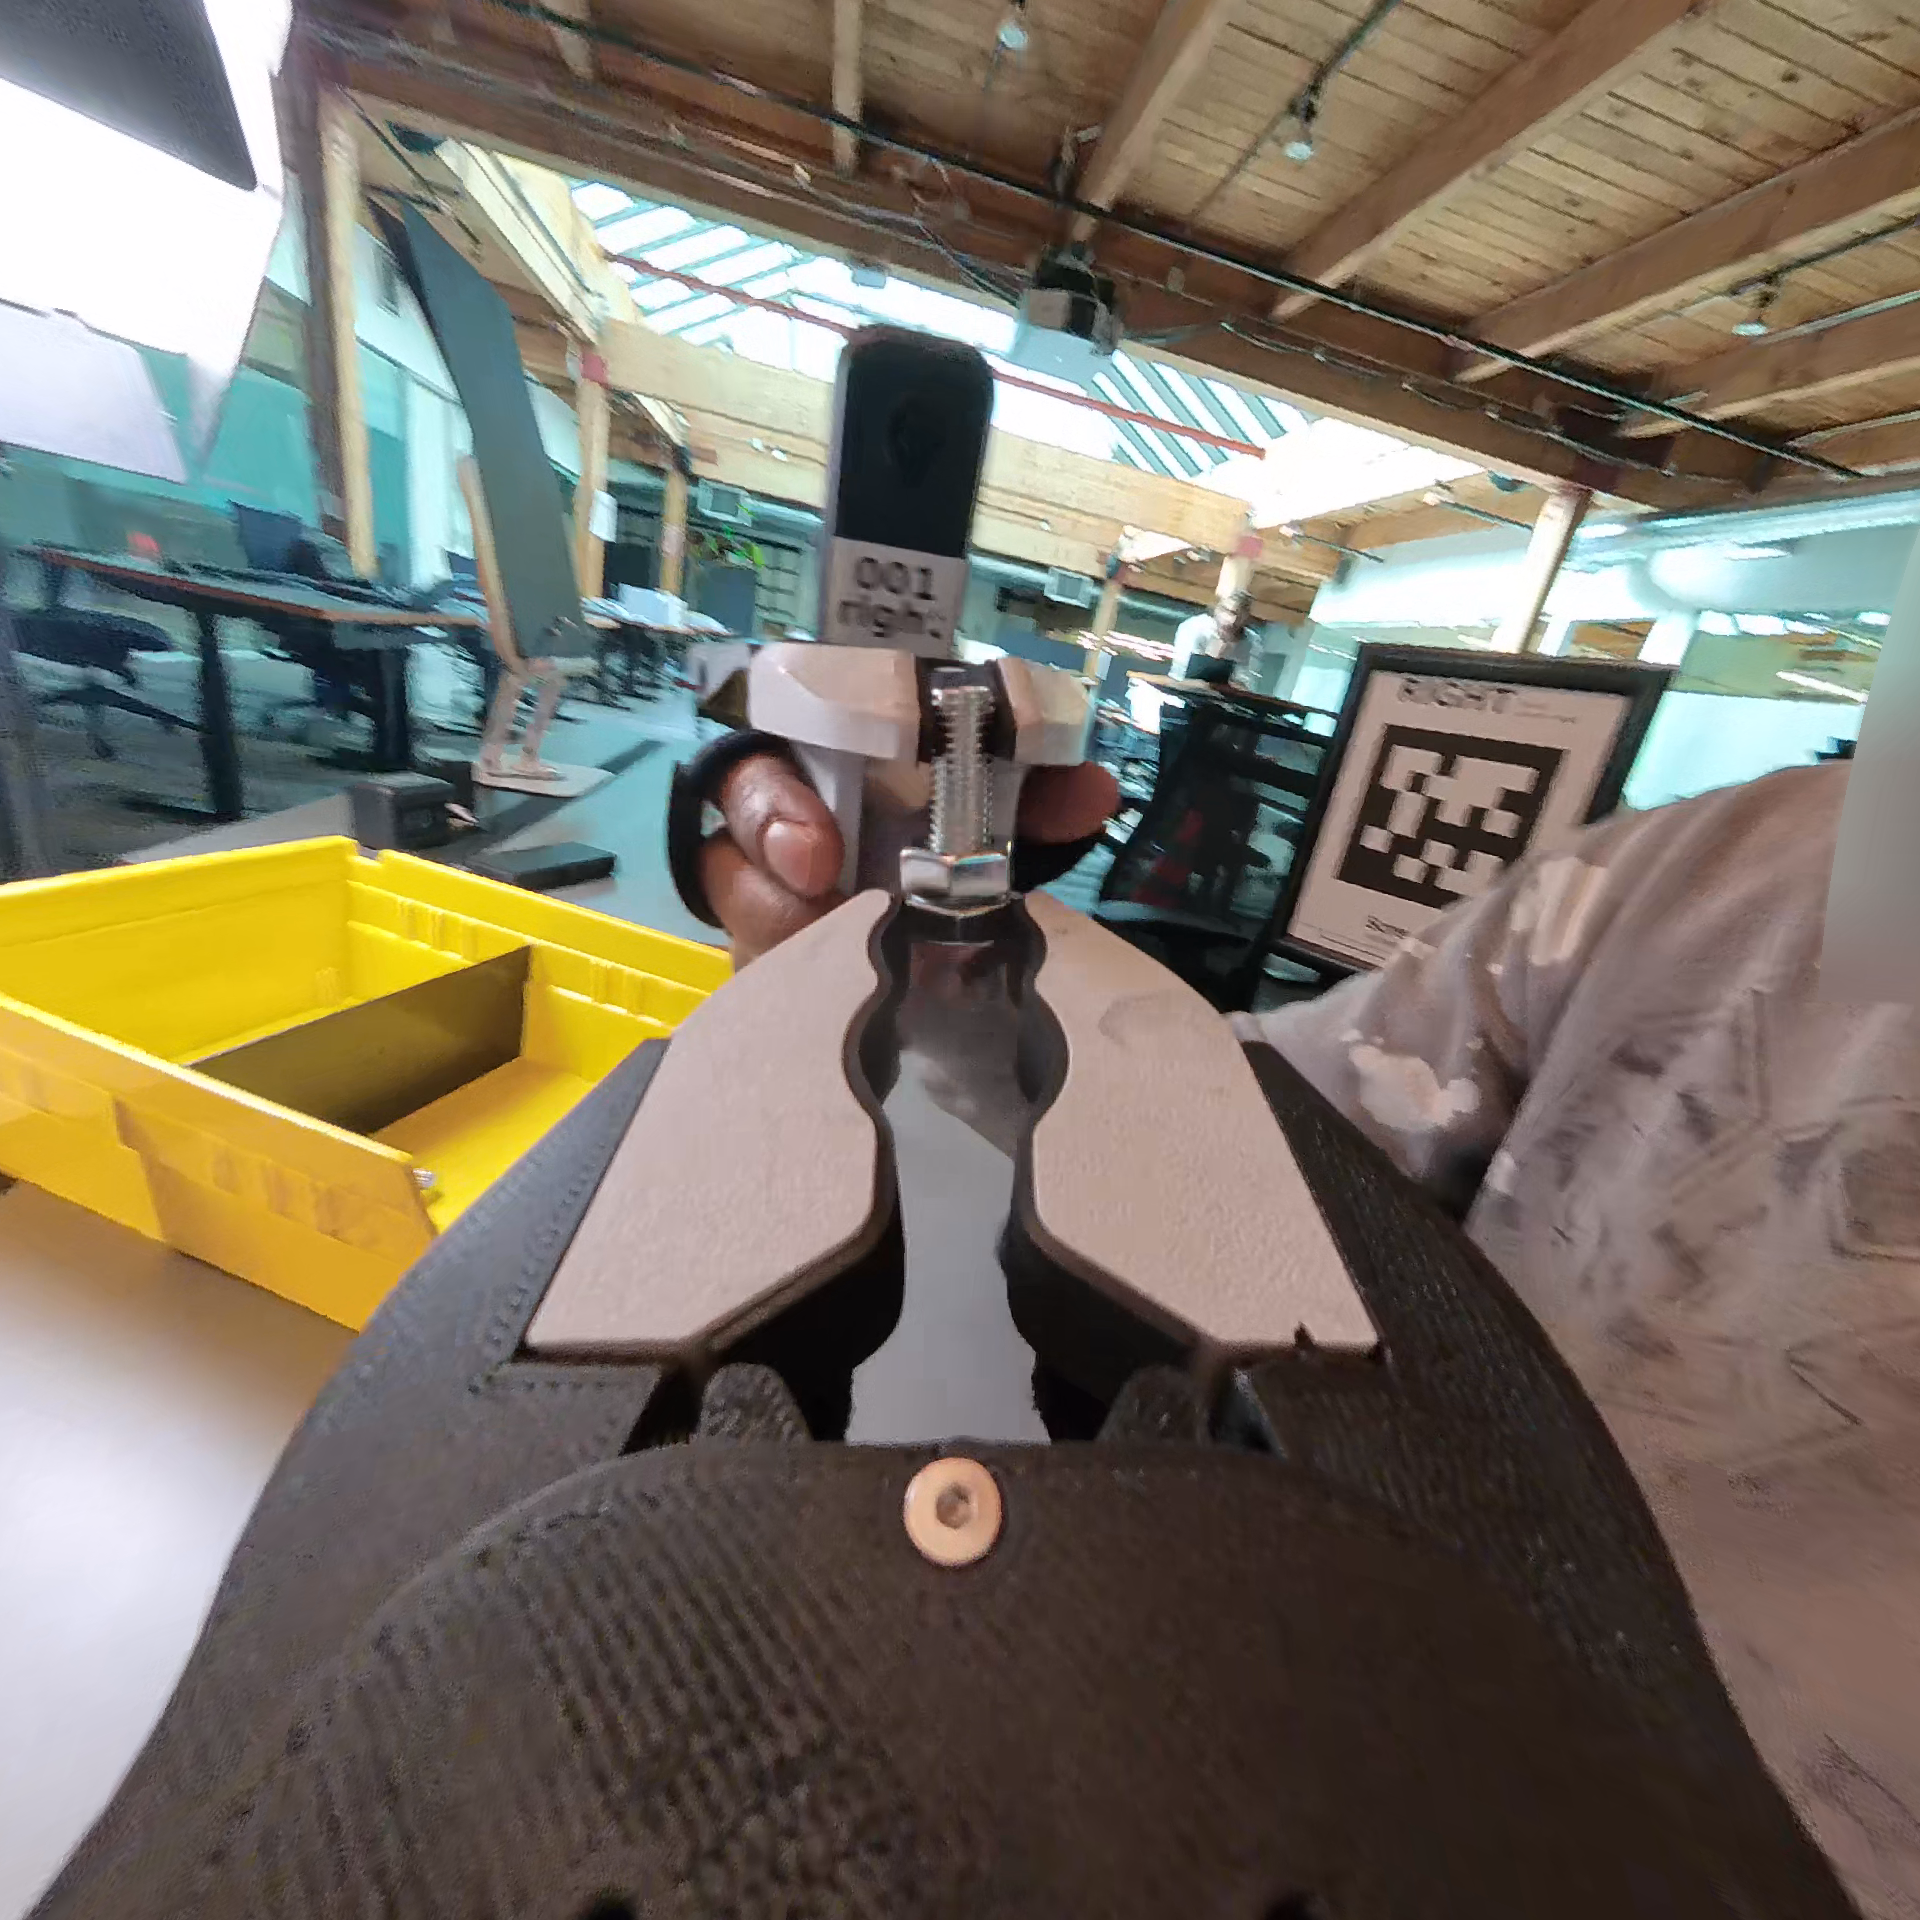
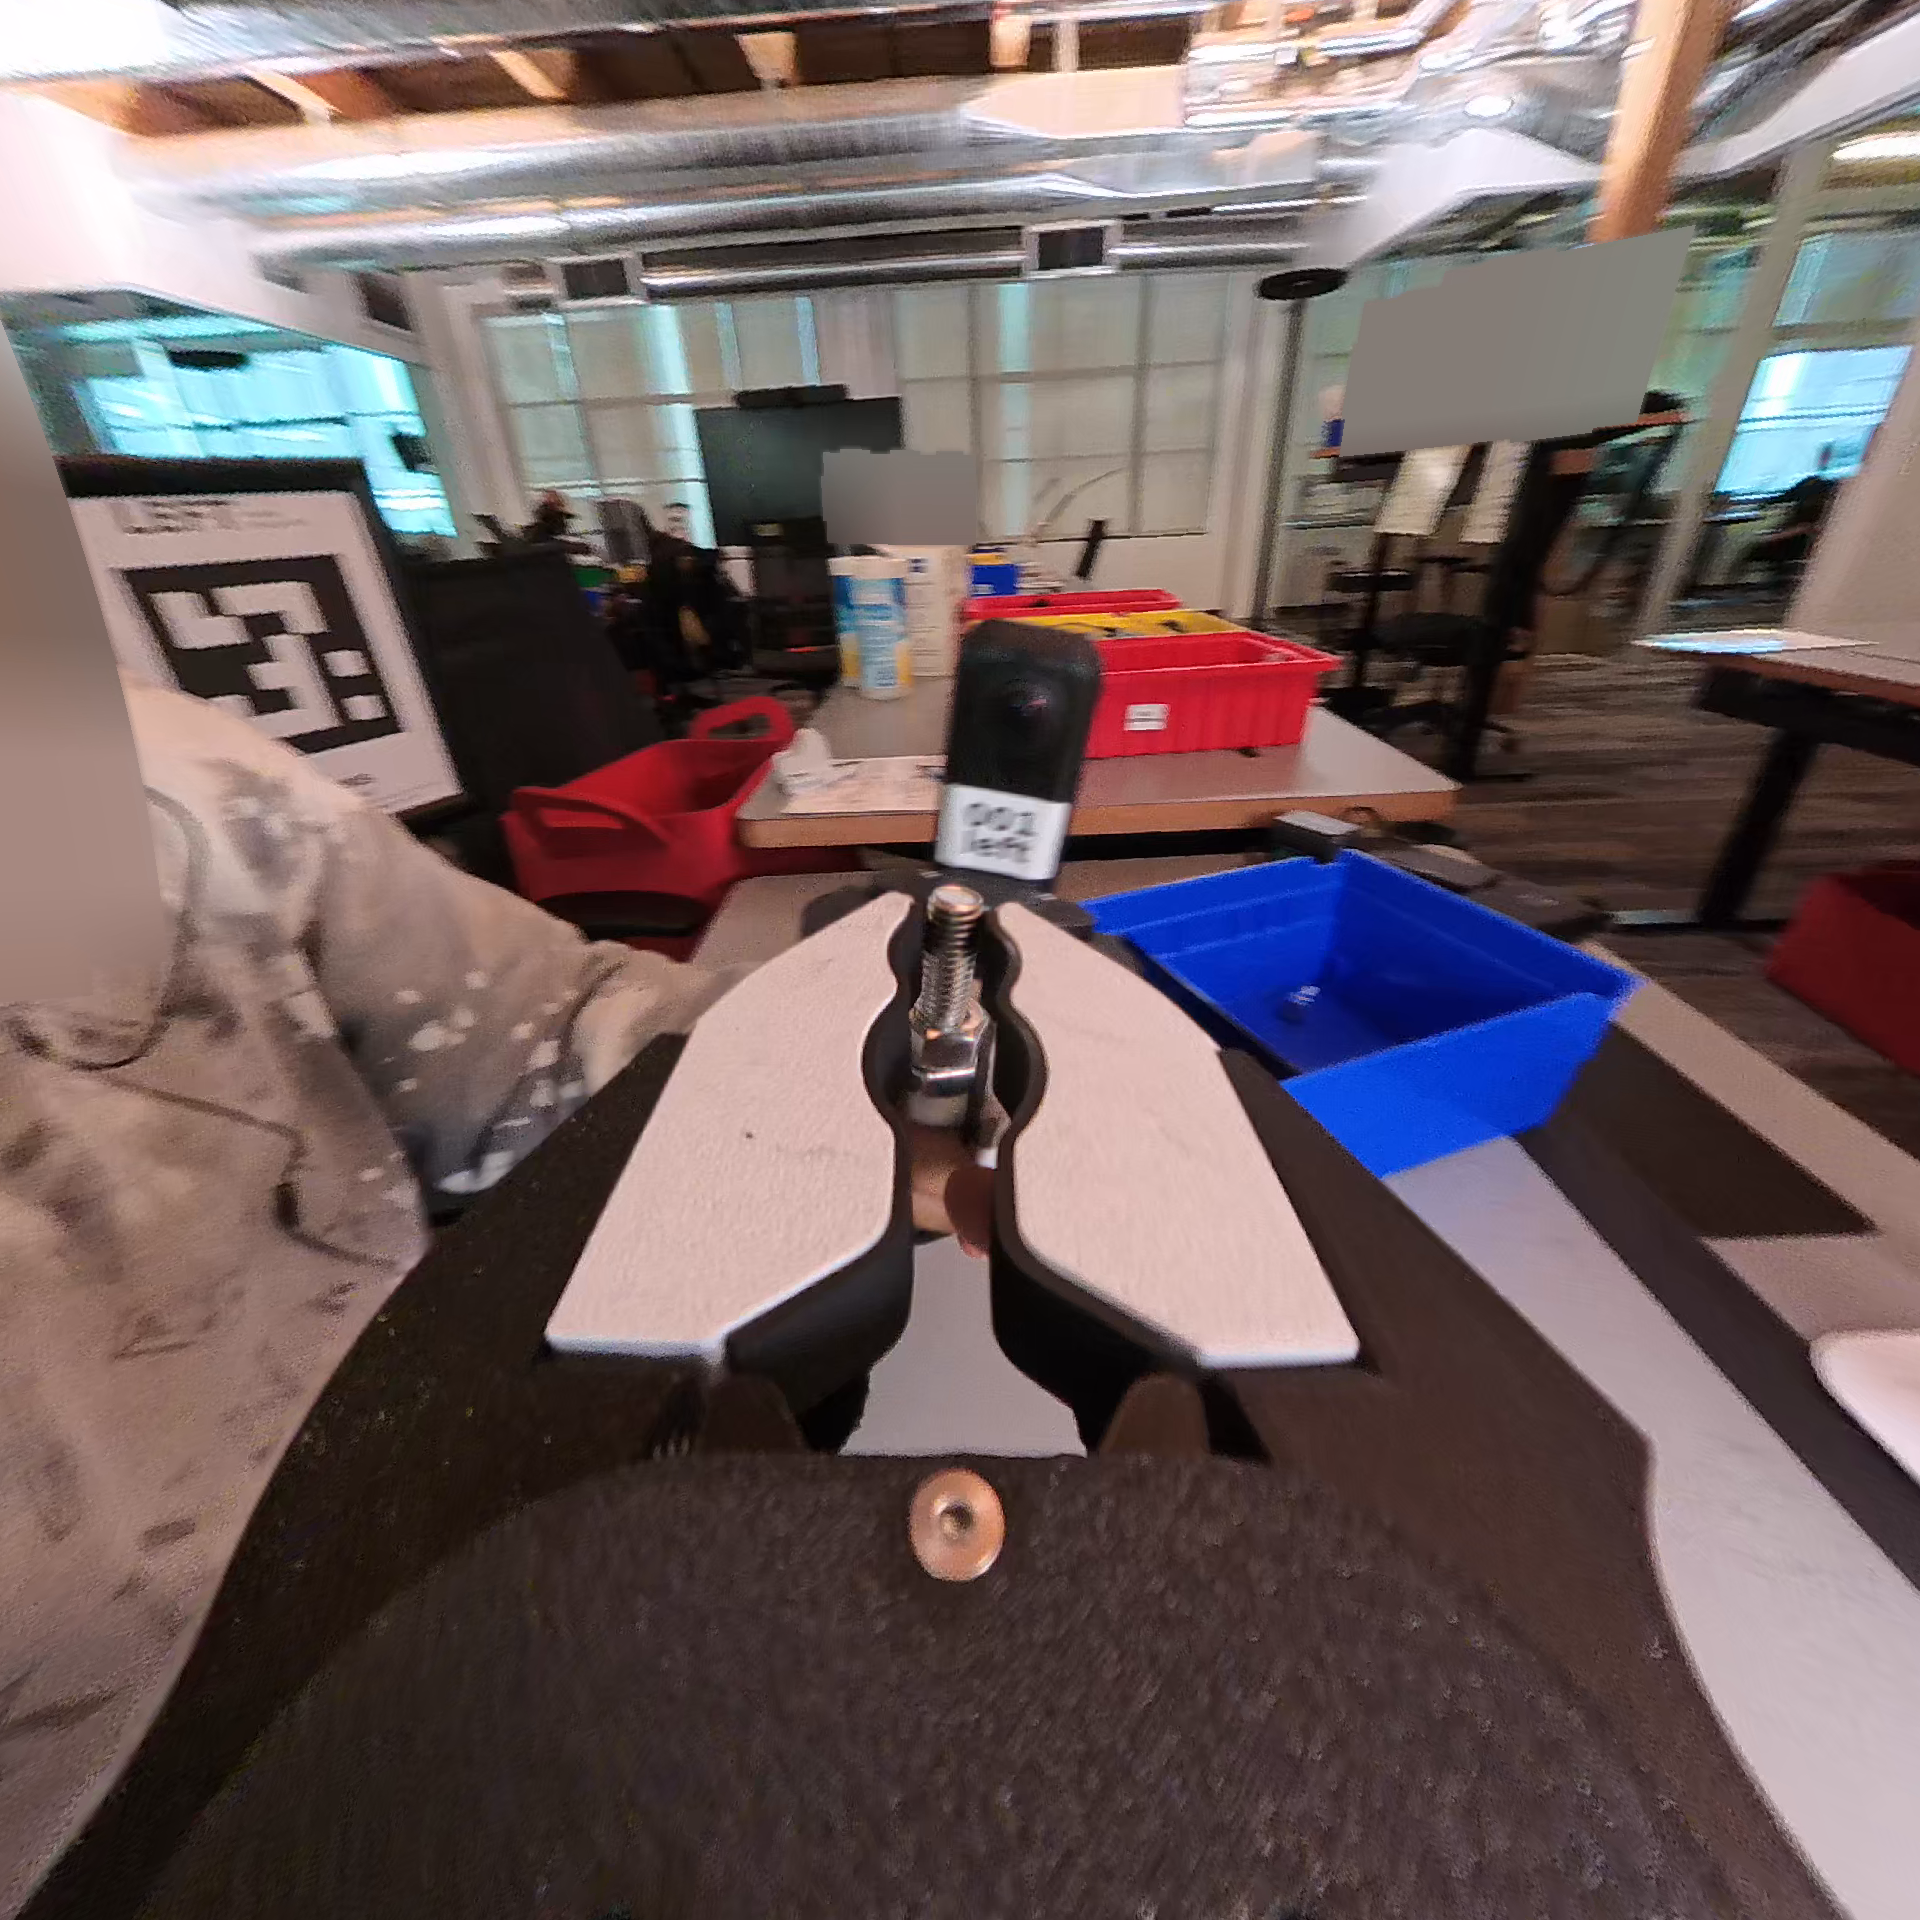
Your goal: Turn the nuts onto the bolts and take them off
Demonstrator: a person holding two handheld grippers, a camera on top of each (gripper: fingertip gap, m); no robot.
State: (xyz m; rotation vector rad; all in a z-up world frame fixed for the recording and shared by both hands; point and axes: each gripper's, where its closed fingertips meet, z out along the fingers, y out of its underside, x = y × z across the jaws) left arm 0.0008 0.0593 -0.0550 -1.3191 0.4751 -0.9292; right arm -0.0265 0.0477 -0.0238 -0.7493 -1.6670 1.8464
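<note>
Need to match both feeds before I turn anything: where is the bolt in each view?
Left wrist view: bolt upright at centre, just beyond the left claw.
Right wrist view: bolt at centre, between fingers of the right claw.
Shared landmark: patterned sleeve, right edge in the left view, left edge in the right.

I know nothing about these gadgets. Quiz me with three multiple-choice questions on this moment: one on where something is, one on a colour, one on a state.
1. Where is the bolt?
A. In a bin
B. Held between the two grippers
C. Lying on the table

2. What colour is the bin beside the right gripper?
A. Green
B. White
C. Blue

3. How is the right gripper?
A. Shut on the bolt
B. Wide open
C. Out of view

Answers:
1 B: the bolt spans from the left gripper to the right gripper.
2 C: the bin is plainly blue.
3 A: its fingers close around the bolt's shaft.
</note>
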